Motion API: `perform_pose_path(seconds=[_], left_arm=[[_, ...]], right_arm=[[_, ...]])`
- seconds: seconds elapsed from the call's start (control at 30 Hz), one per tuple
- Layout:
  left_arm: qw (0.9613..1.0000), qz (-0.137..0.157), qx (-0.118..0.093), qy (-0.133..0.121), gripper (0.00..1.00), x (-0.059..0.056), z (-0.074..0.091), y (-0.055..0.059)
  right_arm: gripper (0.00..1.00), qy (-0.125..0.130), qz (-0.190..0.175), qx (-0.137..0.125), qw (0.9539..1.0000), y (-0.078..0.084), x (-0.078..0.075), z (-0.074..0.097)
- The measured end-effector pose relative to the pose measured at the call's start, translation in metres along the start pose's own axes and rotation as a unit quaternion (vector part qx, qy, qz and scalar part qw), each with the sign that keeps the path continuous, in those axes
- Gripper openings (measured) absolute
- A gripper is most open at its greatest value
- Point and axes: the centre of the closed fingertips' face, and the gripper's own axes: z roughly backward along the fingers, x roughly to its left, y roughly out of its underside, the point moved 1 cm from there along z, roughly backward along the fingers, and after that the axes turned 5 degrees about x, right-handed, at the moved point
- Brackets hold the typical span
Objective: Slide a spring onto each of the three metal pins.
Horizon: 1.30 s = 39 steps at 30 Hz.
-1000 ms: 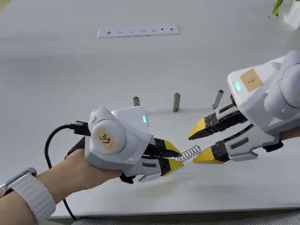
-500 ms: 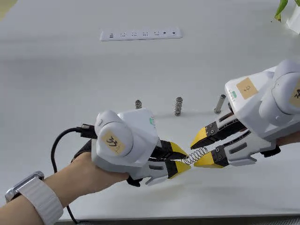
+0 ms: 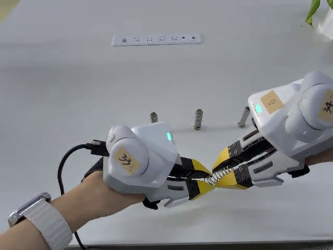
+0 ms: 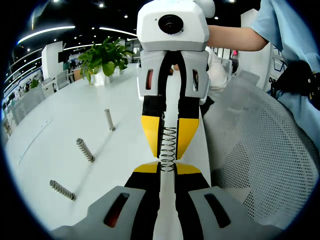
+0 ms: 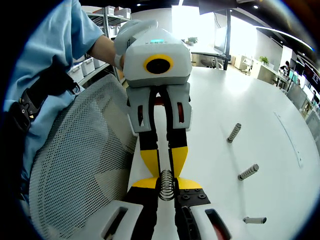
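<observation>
Left gripper (image 3: 202, 179) clenched on one end, right gripper (image 3: 222, 167) hugging the other, its bite unclear! Beyond them stands the bare pin (image 3: 243, 117); bridging the two, the spring (image 3: 217, 173). Release early and it pings off the table (image 3: 78, 104). Left gripper view bares every coil; head view crowds them.

Both ends of the spring (image 3: 220, 174) buried between left tool (image 3: 210, 178) and right tool (image 3: 216, 172) tips; plant (image 3: 314, 8) cropped at head view's corner.
</observation>
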Motion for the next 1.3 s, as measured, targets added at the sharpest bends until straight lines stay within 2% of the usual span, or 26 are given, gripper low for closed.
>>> perform_pose_path(seconds=[0.37, 0.7, 0.87, 0.97, 1.07, 1.17, 1.3], left_arm=[[1.0, 0.004, -0.007, -0.004, 0.06, -0.001, -0.001, -0.001], [0.9996, 0.014, -0.018, -0.016, 0.08, 0.0, -0.003, -0.001], [0.9987, 0.027, -0.031, -0.031, 0.21, 0.004, -0.001, 0.0], [0.9971, 0.049, -0.041, -0.042, 0.29, 0.008, 0.001, 0.002], [0.9956, 0.054, -0.042, -0.064, 0.4, 0.015, 0.004, 0.006], [0.9917, 0.072, -0.048, -0.096, 0.54, 0.025, 0.009, 0.011], [0.9873, 0.098, -0.046, -0.117, 0.69, 0.033, 0.015, 0.02]], right_arm=[[0.07, -0.007, -0.013, 0.01, 0.9998, 0.001, 0.001, 0.0], [0.07, -0.004, -0.01, 0.015, 0.9998, 0.004, -0.002, 0.0], [0.07, -0.002, -0.009, 0.015, 0.9998, 0.002, -0.002, -0.001], [0.07, -0.003, -0.008, 0.016, 0.9998, 0.003, -0.004, -0.002], [0.07, -0.002, -0.006, 0.018, 0.9998, 0.005, -0.006, -0.002], [0.07, 0.0, -0.007, 0.02, 0.9998, 0.005, -0.007, -0.001], [0.07, 0.0, -0.006, 0.022, 0.9997, 0.006, -0.008, 0.0]])
